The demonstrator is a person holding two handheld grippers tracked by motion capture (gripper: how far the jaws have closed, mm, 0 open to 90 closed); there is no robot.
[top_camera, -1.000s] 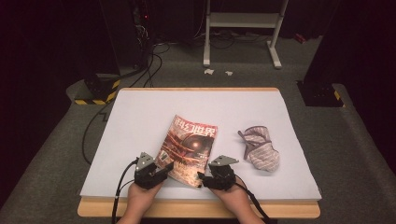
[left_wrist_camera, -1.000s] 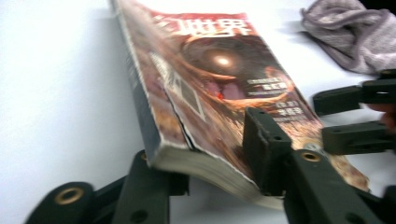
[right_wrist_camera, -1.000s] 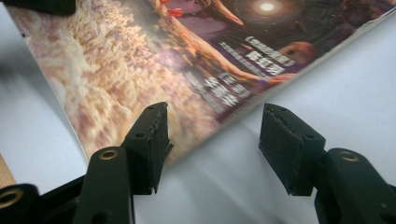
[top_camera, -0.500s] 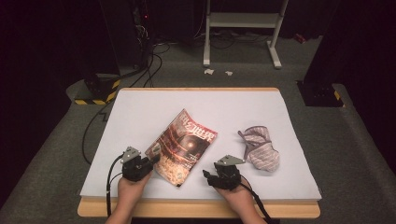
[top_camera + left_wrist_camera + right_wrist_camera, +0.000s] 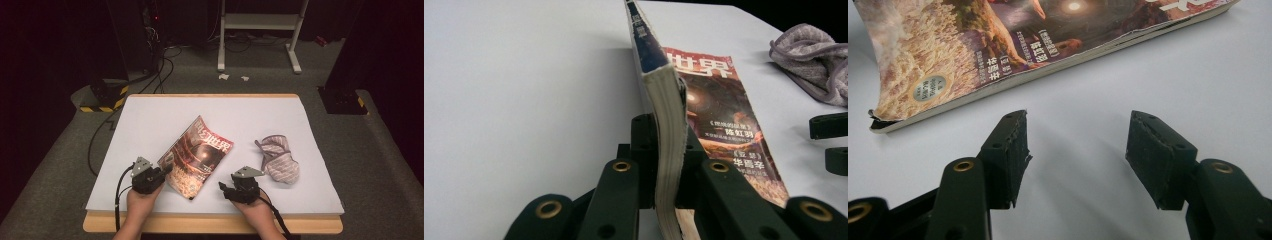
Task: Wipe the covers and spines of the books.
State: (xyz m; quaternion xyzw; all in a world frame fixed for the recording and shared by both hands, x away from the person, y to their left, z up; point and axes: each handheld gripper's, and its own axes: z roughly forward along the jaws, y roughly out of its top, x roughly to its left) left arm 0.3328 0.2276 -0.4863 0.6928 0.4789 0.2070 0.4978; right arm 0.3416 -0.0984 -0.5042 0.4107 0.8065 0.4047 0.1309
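A magazine with a red-brown cover lies slanted on the white tabletop, its left spine edge lifted. My left gripper is shut on that edge near the front corner. In the left gripper view the magazine stands on edge between the jaws of the left gripper, pages squeezed. My right gripper rests on the table just right of the magazine's front corner, open and holding nothing. In the right gripper view the right gripper points at the magazine, a little short of it.
A crumpled striped cloth lies to the right of the magazine, also seen as the cloth in the left gripper view. The table's wooden front edge is just under both hands. Cables and a white stand are on the floor beyond.
The left hand has shifted left along the magazine's edge and its jaws have closed on the spine side, which now stands raised. The right hand has drawn slightly right, off the magazine.
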